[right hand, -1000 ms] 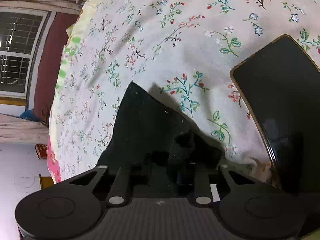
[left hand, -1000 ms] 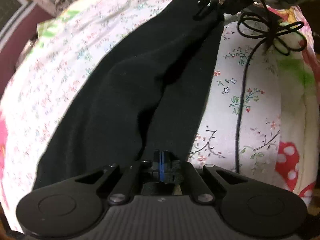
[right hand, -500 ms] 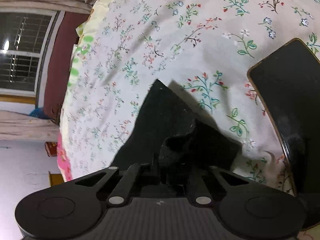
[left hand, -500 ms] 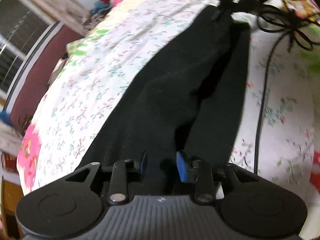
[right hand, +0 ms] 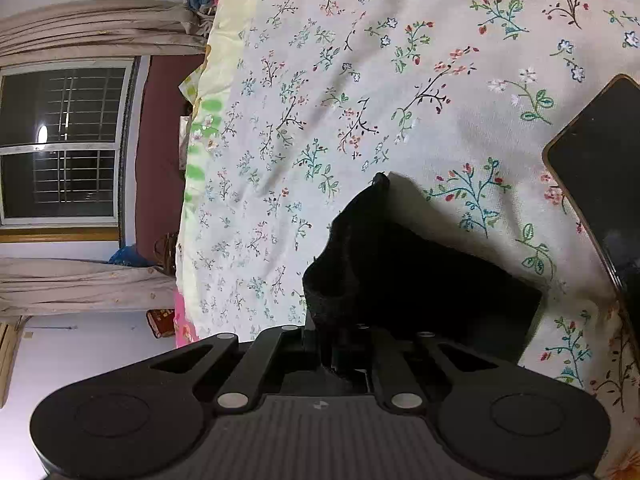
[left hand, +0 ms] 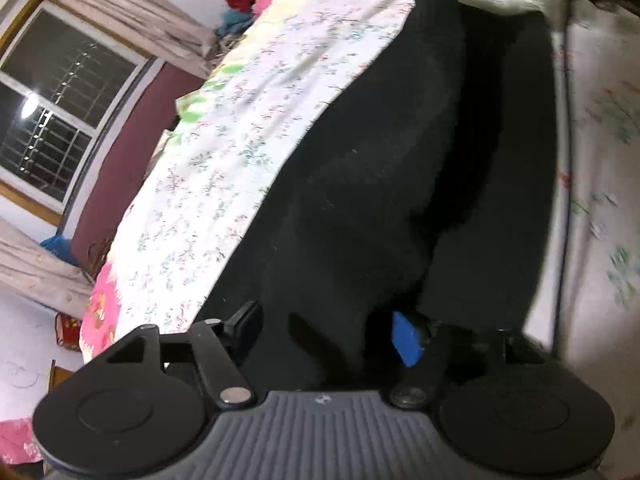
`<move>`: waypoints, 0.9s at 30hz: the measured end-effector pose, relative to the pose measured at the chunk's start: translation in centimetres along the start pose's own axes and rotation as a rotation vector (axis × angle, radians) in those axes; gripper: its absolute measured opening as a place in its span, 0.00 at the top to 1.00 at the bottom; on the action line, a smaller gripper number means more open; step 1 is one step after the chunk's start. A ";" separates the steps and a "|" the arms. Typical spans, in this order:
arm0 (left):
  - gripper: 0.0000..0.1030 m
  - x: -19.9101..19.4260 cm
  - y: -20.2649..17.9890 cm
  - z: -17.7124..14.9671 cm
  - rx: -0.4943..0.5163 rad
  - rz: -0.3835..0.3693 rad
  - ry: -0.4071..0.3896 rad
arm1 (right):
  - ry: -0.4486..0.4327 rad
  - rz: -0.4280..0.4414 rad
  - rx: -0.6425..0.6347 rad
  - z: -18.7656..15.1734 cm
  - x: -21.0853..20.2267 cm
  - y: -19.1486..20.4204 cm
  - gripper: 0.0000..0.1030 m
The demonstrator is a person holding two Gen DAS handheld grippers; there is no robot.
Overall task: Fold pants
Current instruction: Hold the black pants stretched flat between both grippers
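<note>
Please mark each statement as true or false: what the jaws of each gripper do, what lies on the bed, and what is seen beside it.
1. The right gripper is shut on a bunch of the black pants. True.
2. The left gripper clamps the pants. False: its jaws are opening, with cloth between them.
3. A dark phone lies on the floral bedsheet. True.
4. The pants are white. False: black.
5. A window shows beside the bed. True.
</note>
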State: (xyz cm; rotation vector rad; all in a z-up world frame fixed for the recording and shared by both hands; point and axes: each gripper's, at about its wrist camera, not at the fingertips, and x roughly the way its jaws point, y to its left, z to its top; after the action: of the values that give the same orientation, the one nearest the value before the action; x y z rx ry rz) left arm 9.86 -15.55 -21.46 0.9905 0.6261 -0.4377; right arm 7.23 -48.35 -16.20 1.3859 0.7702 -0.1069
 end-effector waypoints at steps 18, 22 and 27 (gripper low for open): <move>0.84 -0.6 7.7 -0.1 -0.268 -0.261 0.103 | 0.000 -0.047 -0.027 0.1 -0.6 -0.7 1.00; 0.84 -1.0 9.3 0.0 -0.313 -0.302 0.097 | 0.020 -0.070 -0.045 0.0 -0.5 -1.2 0.96; 0.84 -1.4 10.3 0.5 -0.326 -0.332 0.086 | 0.011 -0.089 -0.019 -0.2 0.4 -2.5 0.80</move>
State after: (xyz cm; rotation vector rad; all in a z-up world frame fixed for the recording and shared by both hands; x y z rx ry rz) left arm 15.13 -10.87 -13.86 0.5974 0.9136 -0.5654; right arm 6.22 -48.53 -18.48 1.3355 0.8405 -0.1610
